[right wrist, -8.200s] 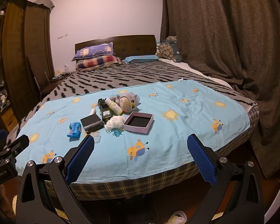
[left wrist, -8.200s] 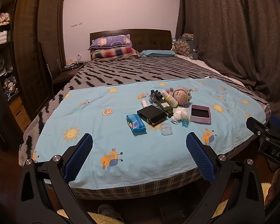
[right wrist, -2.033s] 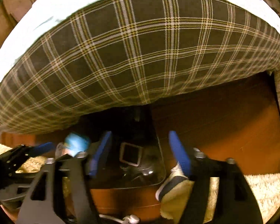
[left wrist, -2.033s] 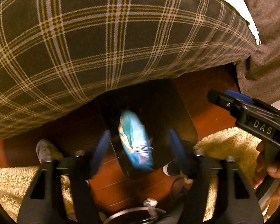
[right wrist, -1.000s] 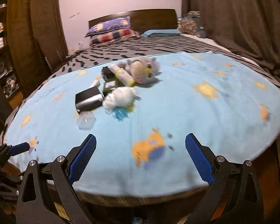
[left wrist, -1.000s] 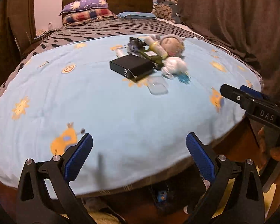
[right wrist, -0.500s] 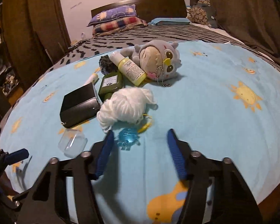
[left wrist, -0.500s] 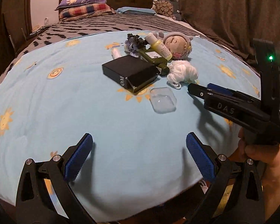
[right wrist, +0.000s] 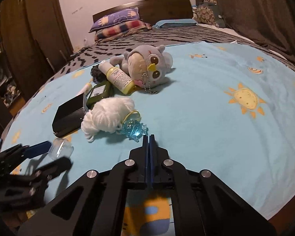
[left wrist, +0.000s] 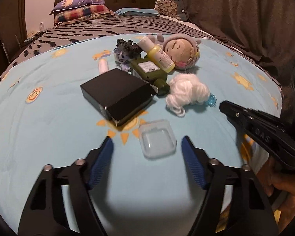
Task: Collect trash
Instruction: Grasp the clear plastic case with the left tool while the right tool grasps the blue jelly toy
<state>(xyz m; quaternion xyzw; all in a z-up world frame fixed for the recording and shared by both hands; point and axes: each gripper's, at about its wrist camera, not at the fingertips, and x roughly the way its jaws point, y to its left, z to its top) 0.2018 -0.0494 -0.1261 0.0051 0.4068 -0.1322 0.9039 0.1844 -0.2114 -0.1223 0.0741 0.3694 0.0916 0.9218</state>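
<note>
Blue sun-print bedspread (left wrist: 49, 129) carries a black box (left wrist: 116, 94); nearer, the clear plastic case (left wrist: 157, 141) lies between the left gripper's (left wrist: 147, 147) still-parted, closing jaws, untouched. Right gripper (right wrist: 149, 137) is closed empty beside a half-hidden blue charm (right wrist: 133, 130).

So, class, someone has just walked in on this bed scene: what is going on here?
A person is clearing clutter off a bed, with a gripper in each hand. The left gripper has just been closing; the clear plastic case lies between its blue fingers, but they do not yet press on it. The right gripper has just been closing and is shut on nothing, its tip just short of the blue trinket beside the white yarn. The black box, bottles and plush toy lie untouched.
</note>
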